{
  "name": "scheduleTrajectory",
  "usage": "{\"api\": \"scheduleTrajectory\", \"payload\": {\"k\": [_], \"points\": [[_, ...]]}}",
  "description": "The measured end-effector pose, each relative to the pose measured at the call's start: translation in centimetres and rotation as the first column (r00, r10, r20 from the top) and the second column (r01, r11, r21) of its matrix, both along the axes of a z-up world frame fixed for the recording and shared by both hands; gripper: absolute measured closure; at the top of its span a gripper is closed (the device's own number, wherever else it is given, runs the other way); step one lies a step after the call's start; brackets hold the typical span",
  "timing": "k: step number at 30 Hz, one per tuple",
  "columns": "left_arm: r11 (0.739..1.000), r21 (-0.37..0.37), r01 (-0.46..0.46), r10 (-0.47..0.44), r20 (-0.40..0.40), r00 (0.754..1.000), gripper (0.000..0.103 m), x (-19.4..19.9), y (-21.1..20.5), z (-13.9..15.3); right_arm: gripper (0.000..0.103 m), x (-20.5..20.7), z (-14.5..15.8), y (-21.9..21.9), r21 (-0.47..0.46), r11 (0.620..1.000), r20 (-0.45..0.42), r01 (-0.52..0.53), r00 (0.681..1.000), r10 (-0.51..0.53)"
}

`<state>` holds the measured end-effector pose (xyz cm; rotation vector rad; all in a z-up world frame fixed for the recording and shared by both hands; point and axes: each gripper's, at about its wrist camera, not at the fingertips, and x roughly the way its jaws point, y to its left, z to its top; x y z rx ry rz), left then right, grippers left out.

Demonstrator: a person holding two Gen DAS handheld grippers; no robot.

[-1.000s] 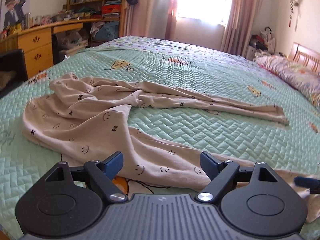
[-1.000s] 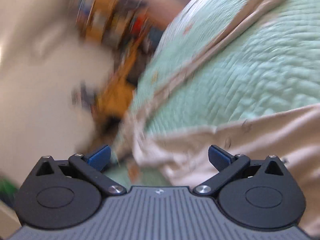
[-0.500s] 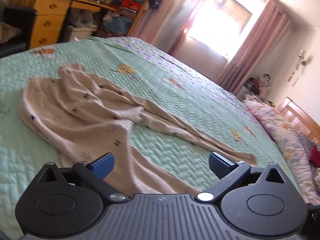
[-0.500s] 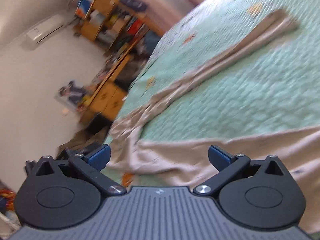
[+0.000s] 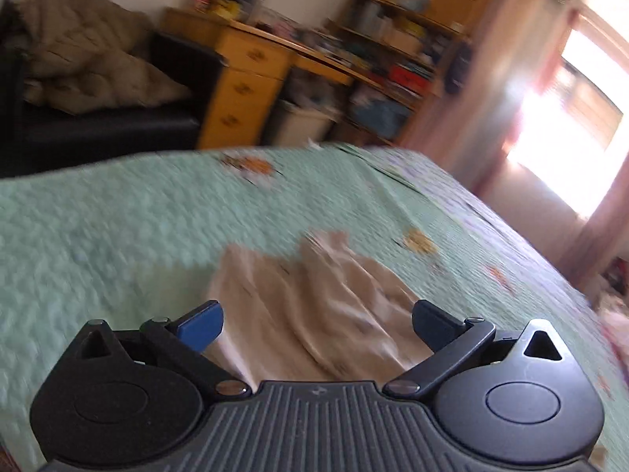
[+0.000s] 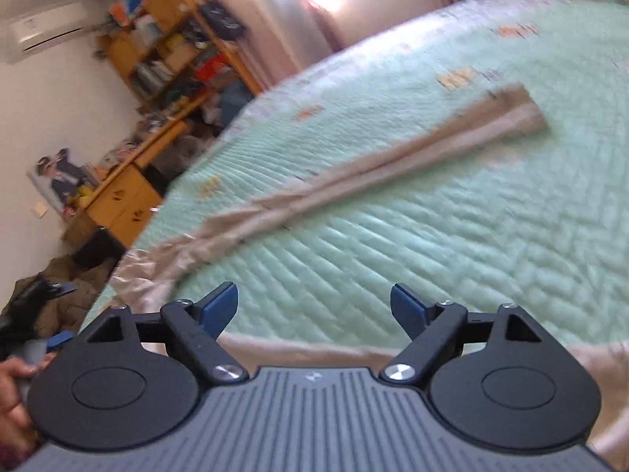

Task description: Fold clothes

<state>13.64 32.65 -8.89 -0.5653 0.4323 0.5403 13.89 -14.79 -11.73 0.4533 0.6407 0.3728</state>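
Hovering over beige trousers [image 5: 310,306] on green quilt [image 5: 98,236], left gripper [image 5: 316,320] spread wide, nothing between. Right gripper [image 6: 314,305]: just narrowed, still spread, pinching nothing; trouser leg [image 6: 393,161] stretched across quilt beyond.

a mint-green quilted bedspread [image 5: 118,228] with small cartoon prints covers the bed; beyond it stands a yellow wooden desk [image 5: 251,78] with drawers, cluttered shelves [image 5: 397,19] above; a black sofa [image 5: 98,126] bears a crumpled olive blanket [image 5: 86,51]; pink curtains [image 5: 605,212] flank a bright window [image 5: 566,126]; an air conditioner [image 6: 43,29] hangs on the wall.
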Motion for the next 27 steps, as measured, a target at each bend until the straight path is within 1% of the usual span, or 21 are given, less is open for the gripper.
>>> {"api": "scheduleTrajectory", "payload": {"k": [1,3,5,6,7,8,9,13,15,16,17,19,22,23,24,25,26,27], "points": [[0.999,0.010,-0.031,0.031,-0.008,0.999,0.001,0.6,0.7,-0.2,0.017,0.3,0.7,1.3,-0.042,0.999,0.040,-0.033,0.999,0.035],[0.999,0.013,-0.045,0.045,0.016,0.999,0.001,0.7,1.8,-1.0,0.017,0.9,2.2,4.2,-0.174,0.981,0.140,-0.088,0.984,0.113],[0.998,0.014,-0.056,0.056,0.043,0.998,0.001,0.6,2.7,-1.8,0.017,1.8,3.3,7.7,-0.302,0.939,0.219,-0.164,0.947,0.235],[0.998,0.014,-0.062,0.061,0.056,0.997,0.001,0.6,3.2,-2.2,0.017,2.5,3.7,9.7,-0.346,0.917,0.238,-0.197,0.927,0.289],[0.998,0.014,-0.068,0.066,0.070,0.995,0.001,0.6,3.7,-2.6,0.017,3.6,4.3,11.6,-0.368,0.898,0.245,-0.241,0.907,0.343],[0.998,0.020,-0.059,0.058,0.064,0.996,0.001,0.9,4.2,-2.8,0.017,4.7,4.9,13.4,-0.379,0.880,0.244,-0.288,0.886,0.395],[0.999,0.027,-0.041,0.039,0.060,0.997,0.001,0.5,4.6,-2.5,0.017,6.2,5.5,15.5,-0.393,0.862,0.246,-0.321,0.866,0.435],[0.998,0.028,-0.048,0.046,0.055,0.997,0.001,0.8,7.1,-2.9,0.018,12.1,7.3,23.9,-0.449,0.785,0.254,-0.426,0.782,0.569],[1.000,0.001,-0.016,0.016,0.041,0.999,0.001,1.5,8.3,-3.6,0.018,15.5,7.1,28.1,-0.471,0.735,0.222,-0.489,0.740,0.635],[1.000,-0.013,0.002,-0.001,0.035,0.999,0.001,1.8,8.9,-4.0,0.018,17.1,6.9,30.0,-0.487,0.708,0.192,-0.511,0.729,0.658],[0.999,-0.028,0.019,-0.018,0.028,0.999,0.001,2.2,9.5,-4.4,0.018,18.2,6.6,31.5,-0.495,0.690,0.159,-0.528,0.726,0.669],[0.998,-0.028,0.048,-0.047,0.020,0.999,0.001,2.9,9.9,-4.7,0.019,20.6,5.7,34.3,-0.467,0.672,0.081,-0.574,0.729,0.679],[0.996,-0.029,0.088,-0.088,0.010,0.996,0.001,3.9,10.4,-5.2,0.019,23.0,4.7,36.7,-0.320,0.681,0.009,-0.659,0.716,0.698],[0.994,-0.033,0.100,-0.100,0.007,0.995,0.001,4.2,10.5,-5.3,0.019,23.7,4.4,37.5,-0.268,0.681,-0.012,-0.682,0.709,0.705],[0.993,-0.036,0.111,-0.111,0.004,0.994,0.001,4.5,10.6,-5.4,0.019,24.0,4.1,38.2,-0.231,0.673,-0.040,-0.703,0.698,0.715],[0.991,-0.039,0.128,-0.127,0.024,0.992,0.001,4.6,10.7,-5.7,0.019,24.4,3.8,39.1,-0.202,0.676,-0.076,-0.709,0.700,0.710],[0.989,-0.042,0.145,-0.143,0.047,0.989,0.004,4.6,10.7,-5.9,0.019,24.8,3.5,40.0,-0.172,0.680,-0.113,-0.713,0.700,0.705],[0.986,-0.044,0.163,-0.159,0.071,0.985,0.020,4.7,10.8,-6.2,0.019,25.1,3.4,40.6,-0.149,0.687,-0.143,-0.711,0.703,0.697]]}}
